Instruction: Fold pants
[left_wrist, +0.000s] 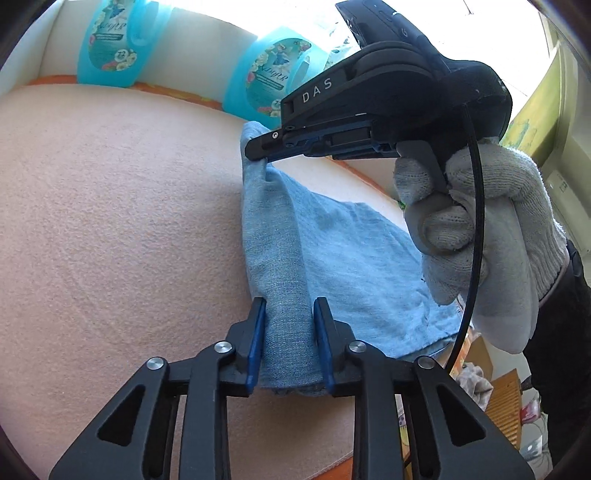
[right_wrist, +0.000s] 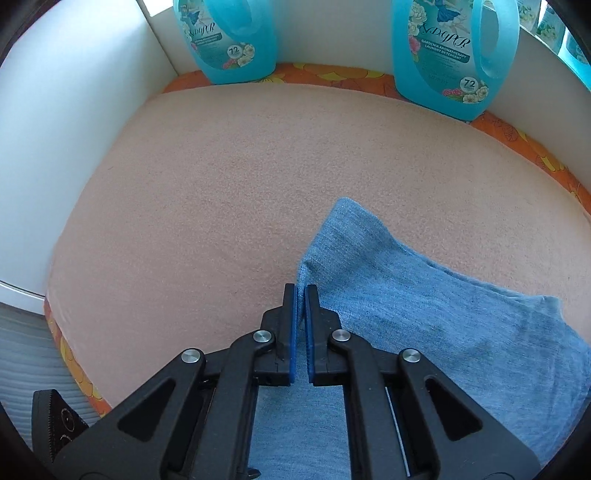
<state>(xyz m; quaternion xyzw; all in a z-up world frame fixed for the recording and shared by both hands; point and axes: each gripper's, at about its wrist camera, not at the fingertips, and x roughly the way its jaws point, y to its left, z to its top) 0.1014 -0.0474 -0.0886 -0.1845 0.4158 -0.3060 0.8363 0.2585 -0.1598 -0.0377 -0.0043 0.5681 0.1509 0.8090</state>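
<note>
- Currently, the pants (left_wrist: 332, 258), light-blue denim, lie on a pink cloth (left_wrist: 110, 221) covering the work surface, toward its right side.
- Left gripper (left_wrist: 290, 306): both blue pads press a bunched fold of the pants between them; the jaws are clamped on the fabric at its near edge.
- Right gripper (left_wrist: 258, 157): seen from the left wrist view, its tip pinches the far corner of the pants, lifting that corner off the cloth. A white knit glove (left_wrist: 480, 229) wraps the handle.
- Right gripper (right_wrist: 301, 291), right wrist view: the pads stand nearly together with a thin layer of pants (right_wrist: 424, 314) edge between them.
- Fabric between the two grip points is raised in a ridge; the remainder drapes to the right and rests flat.
- Two turquoise detergent bottles (right_wrist: 454, 55) stand upright at the back edge against a white wall (right_wrist: 55, 129), well apart from the pants.
- An orange flowered border (right_wrist: 535, 158) shows around the pink cloth (right_wrist: 221, 184).
</note>
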